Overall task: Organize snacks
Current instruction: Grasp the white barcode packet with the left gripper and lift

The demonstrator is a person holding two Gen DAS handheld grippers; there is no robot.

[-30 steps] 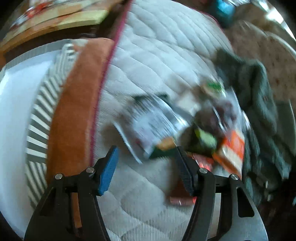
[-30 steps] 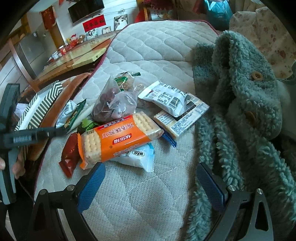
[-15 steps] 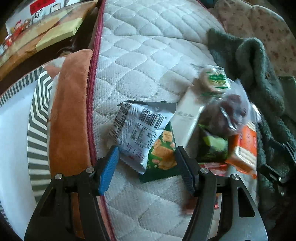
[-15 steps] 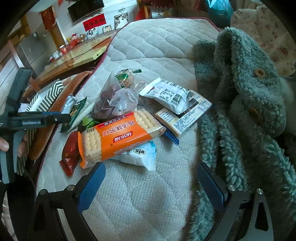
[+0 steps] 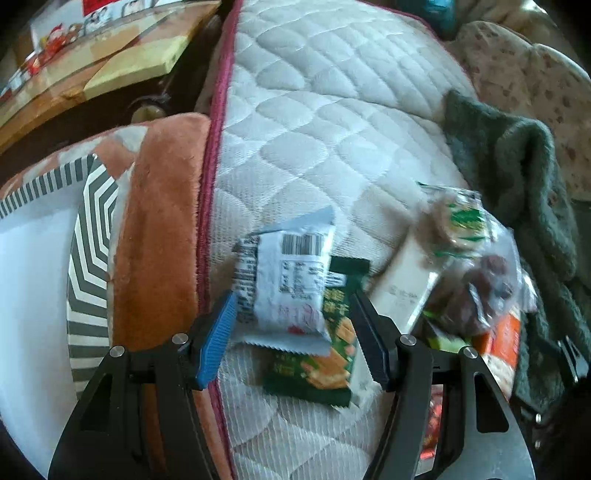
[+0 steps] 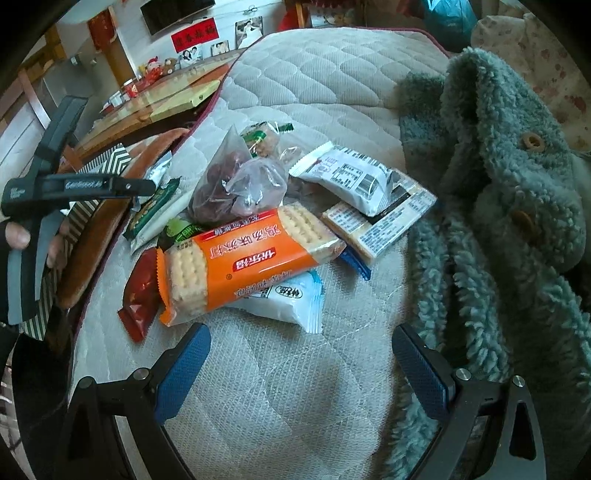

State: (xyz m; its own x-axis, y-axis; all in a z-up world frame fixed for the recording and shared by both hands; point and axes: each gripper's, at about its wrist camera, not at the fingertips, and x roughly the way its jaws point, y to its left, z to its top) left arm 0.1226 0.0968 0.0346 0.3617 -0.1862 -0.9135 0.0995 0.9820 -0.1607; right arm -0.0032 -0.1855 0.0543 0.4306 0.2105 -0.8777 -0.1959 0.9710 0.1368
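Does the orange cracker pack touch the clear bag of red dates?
Touching. The right wrist view shows the clear bag of red dates resting against the orange cracker pack.

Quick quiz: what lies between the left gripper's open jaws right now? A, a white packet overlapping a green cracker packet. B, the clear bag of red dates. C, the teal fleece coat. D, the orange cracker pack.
A: in the left wrist view the white packet overlaps the green cracker packet between the left gripper's open jaws.

Red Chinese lettering runs along the orange cracker pack (image 6: 243, 266), too warped to spell out. Barcodes and fine print show on the white packet (image 5: 291, 273) and on another white packet (image 6: 351, 177); a red wall banner (image 6: 194, 35) carries unreadable characters.
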